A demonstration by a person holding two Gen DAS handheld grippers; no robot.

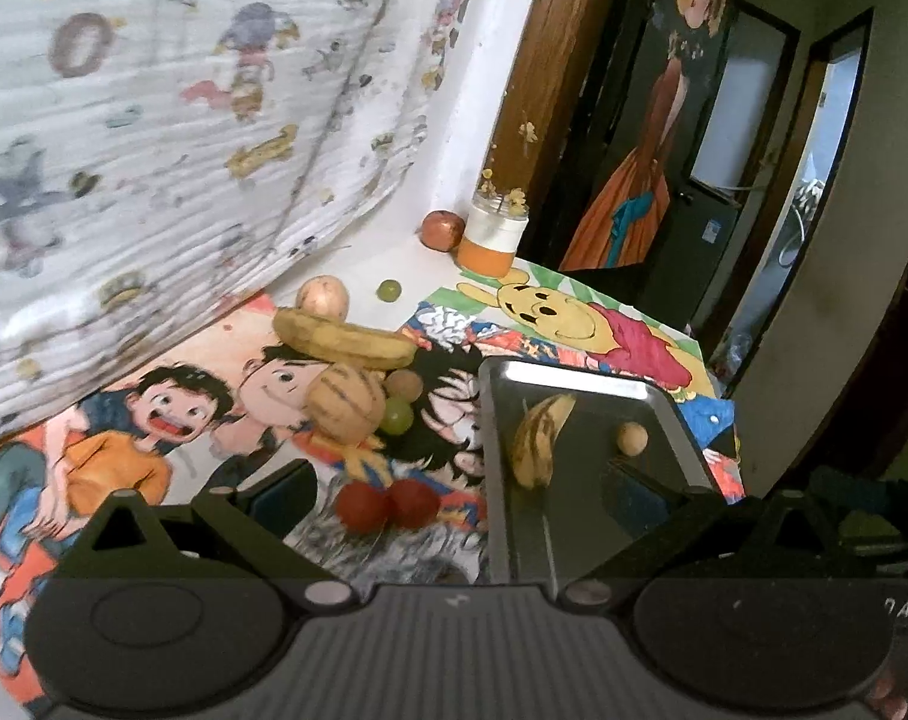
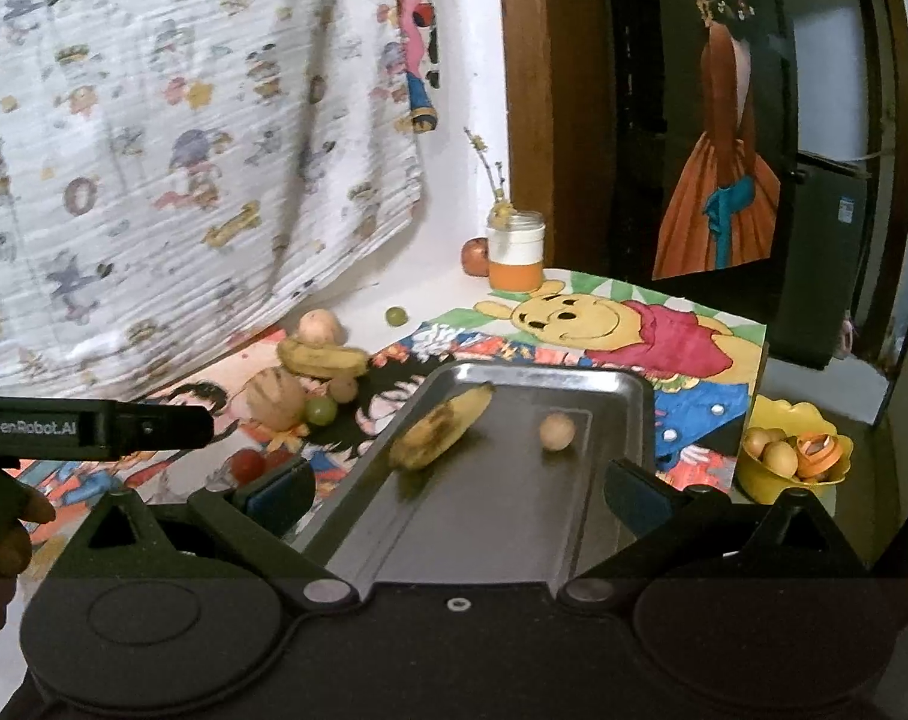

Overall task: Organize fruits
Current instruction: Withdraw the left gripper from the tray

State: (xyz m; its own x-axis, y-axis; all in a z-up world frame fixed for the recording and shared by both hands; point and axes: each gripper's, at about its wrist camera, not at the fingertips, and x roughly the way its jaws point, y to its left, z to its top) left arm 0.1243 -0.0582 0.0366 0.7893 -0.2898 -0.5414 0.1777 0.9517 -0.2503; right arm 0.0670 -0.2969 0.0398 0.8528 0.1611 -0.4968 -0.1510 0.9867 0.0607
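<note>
A grey metal tray [image 1: 574,534] [image 2: 502,528] holds a spotted banana [image 1: 538,438] [image 2: 439,429] and a small tan round fruit [image 1: 632,438] [image 2: 557,431]. Left of the tray on the cartoon mat lie a banana [image 1: 343,339] [image 2: 322,358], a striped melon [image 1: 346,402] [image 2: 276,398], a green grape [image 1: 397,415] [image 2: 321,411], a brown ball fruit [image 1: 403,385] [image 2: 342,387] and two red tomatoes [image 1: 388,504] [image 2: 249,464]. My left gripper [image 1: 466,495] is open and empty above the tomatoes and the tray's edge. My right gripper [image 2: 463,489] is open and empty over the tray.
A pale apple [image 1: 322,295] [image 2: 318,327], a loose grape [image 1: 388,290] [image 2: 396,316], a red apple [image 1: 442,230] [image 2: 475,257] and a jar [image 1: 491,237] [image 2: 515,252] stand at the back. A yellow bowl [image 2: 793,456] of produce sits right of the table. A cloth-covered wall rises on the left.
</note>
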